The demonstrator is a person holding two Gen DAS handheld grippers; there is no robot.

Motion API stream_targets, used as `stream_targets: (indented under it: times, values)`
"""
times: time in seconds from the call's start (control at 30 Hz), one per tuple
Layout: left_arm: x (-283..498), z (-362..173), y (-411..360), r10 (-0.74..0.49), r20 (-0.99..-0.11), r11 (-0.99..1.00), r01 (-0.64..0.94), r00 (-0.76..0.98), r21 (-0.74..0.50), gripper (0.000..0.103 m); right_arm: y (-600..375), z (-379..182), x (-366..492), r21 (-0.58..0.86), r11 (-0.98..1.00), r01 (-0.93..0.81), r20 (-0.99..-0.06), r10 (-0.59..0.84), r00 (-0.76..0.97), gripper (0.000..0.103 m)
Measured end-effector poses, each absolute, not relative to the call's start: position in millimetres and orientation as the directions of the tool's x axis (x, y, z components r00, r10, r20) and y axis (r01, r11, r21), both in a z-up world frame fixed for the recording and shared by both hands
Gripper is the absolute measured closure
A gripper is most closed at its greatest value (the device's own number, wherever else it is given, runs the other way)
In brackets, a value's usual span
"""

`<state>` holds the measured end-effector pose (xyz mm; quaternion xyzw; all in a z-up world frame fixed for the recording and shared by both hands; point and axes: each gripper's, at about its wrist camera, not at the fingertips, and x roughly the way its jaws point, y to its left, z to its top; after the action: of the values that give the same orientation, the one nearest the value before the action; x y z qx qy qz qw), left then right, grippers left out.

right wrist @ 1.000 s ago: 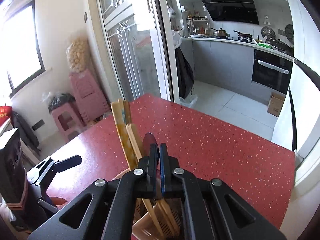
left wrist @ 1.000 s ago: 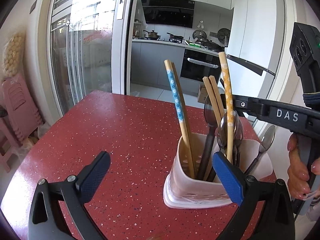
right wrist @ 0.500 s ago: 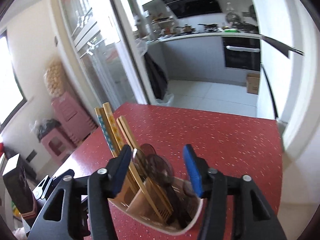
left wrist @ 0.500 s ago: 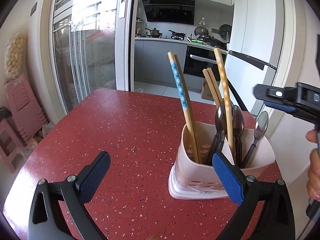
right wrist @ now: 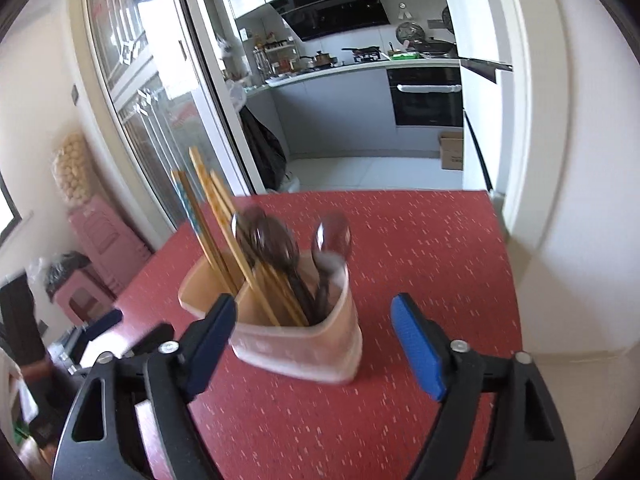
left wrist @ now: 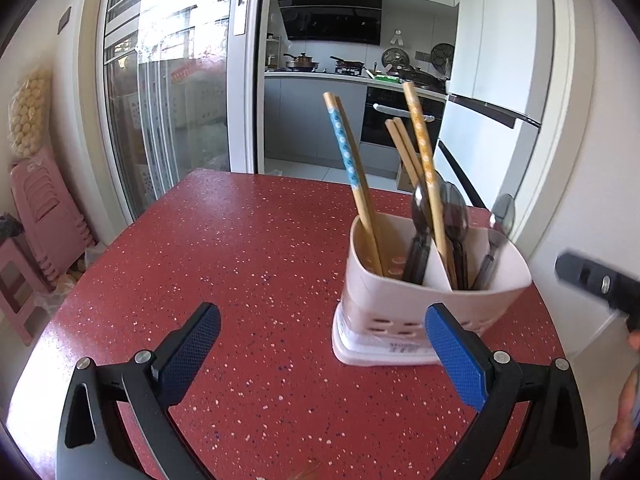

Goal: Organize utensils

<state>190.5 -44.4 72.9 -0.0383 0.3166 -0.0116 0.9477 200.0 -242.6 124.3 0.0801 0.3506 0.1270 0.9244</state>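
A pale pink utensil holder point(left wrist: 432, 292) stands on the red speckled table point(left wrist: 240, 260), near its right side. Patterned and plain chopsticks point(left wrist: 348, 160) lean in its left part; dark spoons point(left wrist: 454, 216) and a metal spoon point(left wrist: 502, 212) stand in the right part. My left gripper point(left wrist: 320, 316) is open and empty, its right finger in front of the holder's base. In the right wrist view the holder point(right wrist: 296, 340) sits just beyond my right gripper point(right wrist: 314, 306). Its jaws are opening and its pads touch nothing. Chopsticks point(right wrist: 208, 208) and spoons point(right wrist: 276, 236) stick up from it.
Stacked pink stools point(left wrist: 36, 208) stand left of the table by a glass sliding door. The table's right edge point(right wrist: 504, 248) runs close to a white wall. A hand point(left wrist: 628, 420) shows at the right rim. Beyond the table lies the kitchen doorway.
The right gripper went from shut above the holder to wide open and drew back, so the whole holder now shows. The left gripper stayed open and backed off a little.
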Motion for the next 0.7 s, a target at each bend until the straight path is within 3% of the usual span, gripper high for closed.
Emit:
stream_targets:
  times: [0.23, 0.33, 0.7]
  values:
    - [172.1, 58.5, -47.6, -0.044, -0.583, 0.997, 0.002, 0.811, -0.072, 0.000, -233.6, 99.2, 168.9, 0.161, 0.980, -0.119, -0.639, 0.195, 0.744, 0.011]
    - [167.0, 53.9, -48.0, -0.044, -0.578, 0.998, 0.009, 0.815, -0.063, 0.000, -234.1, 89.7, 159.8, 0.151, 0.985, -0.087, -0.628, 0.163, 0.761, 0.000]
    - [143.8, 46.0, -46.3, -0.067, -0.526, 0.997, 0.039, 0.848, -0.066, 0.000, -225.7, 73.6, 136.0, 0.102, 0.994, -0.038, -0.567, 0.089, 0.819, 0.000]
